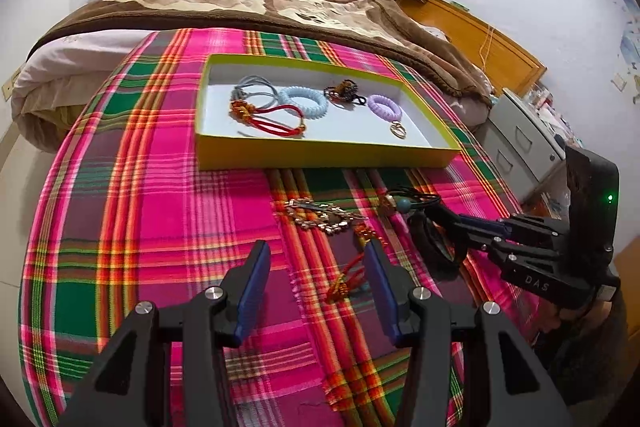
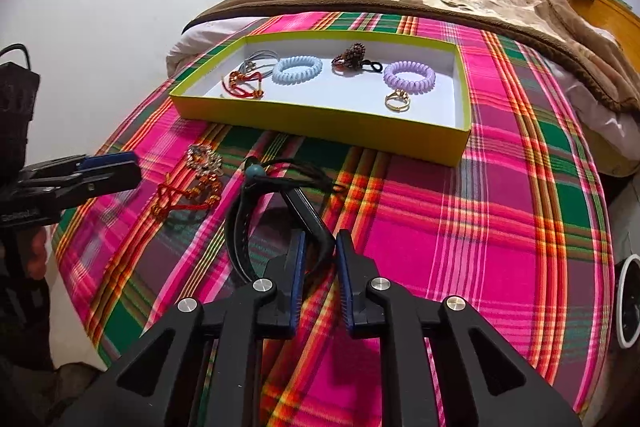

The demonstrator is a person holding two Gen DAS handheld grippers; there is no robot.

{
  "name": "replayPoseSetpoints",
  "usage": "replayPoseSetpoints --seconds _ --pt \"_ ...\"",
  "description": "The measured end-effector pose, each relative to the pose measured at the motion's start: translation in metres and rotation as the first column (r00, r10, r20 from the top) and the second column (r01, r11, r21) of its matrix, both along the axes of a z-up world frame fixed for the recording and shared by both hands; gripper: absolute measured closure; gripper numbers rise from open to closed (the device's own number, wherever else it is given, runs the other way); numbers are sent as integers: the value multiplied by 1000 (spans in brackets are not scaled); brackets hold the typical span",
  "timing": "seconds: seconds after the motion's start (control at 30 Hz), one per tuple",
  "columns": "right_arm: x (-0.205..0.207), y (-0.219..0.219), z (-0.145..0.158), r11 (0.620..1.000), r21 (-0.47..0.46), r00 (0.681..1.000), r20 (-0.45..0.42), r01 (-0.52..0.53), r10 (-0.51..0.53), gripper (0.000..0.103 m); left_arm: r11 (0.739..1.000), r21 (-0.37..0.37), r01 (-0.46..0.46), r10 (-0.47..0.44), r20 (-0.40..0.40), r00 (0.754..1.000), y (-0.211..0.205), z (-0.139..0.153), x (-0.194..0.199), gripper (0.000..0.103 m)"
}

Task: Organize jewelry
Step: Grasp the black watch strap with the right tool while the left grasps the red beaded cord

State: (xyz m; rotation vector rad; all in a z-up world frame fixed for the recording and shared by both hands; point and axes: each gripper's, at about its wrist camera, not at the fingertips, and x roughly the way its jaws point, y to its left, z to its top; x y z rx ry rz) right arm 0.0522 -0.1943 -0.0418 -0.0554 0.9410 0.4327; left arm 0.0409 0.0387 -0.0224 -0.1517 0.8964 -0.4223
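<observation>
Six pieces in the yellow tray (image 2: 320,125) already; right gripper (image 2: 320,267) pinching the black hairband (image 2: 236,227), left gripper (image 1: 316,275) spread wide, three pieces left on the cloth

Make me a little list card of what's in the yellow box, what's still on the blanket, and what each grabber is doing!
box: yellow tray on the plaid cloth
in the box: blue coil band, purple coil band, gold ring, red cord bracelet, grey hair ties, brown beaded tie
still on the cloth: sparkly bracelet, red knotted cord
right gripper: closed on the black band
left gripper: open, holding nothing, above the red knotted cord
</observation>
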Motion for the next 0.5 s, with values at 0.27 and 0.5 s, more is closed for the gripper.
replayPoseSetpoints --seconds 0.27,0.5 --pt "-18 -10 5 1000 4 1000 11 -10 10 87 996 36 78 -77 -17 997 -27 -6 1 52" --pt "-27 -21 5 999 31 1000 12 26 -26 87 984 152 89 -93 14 996 -51 -13 1 52"
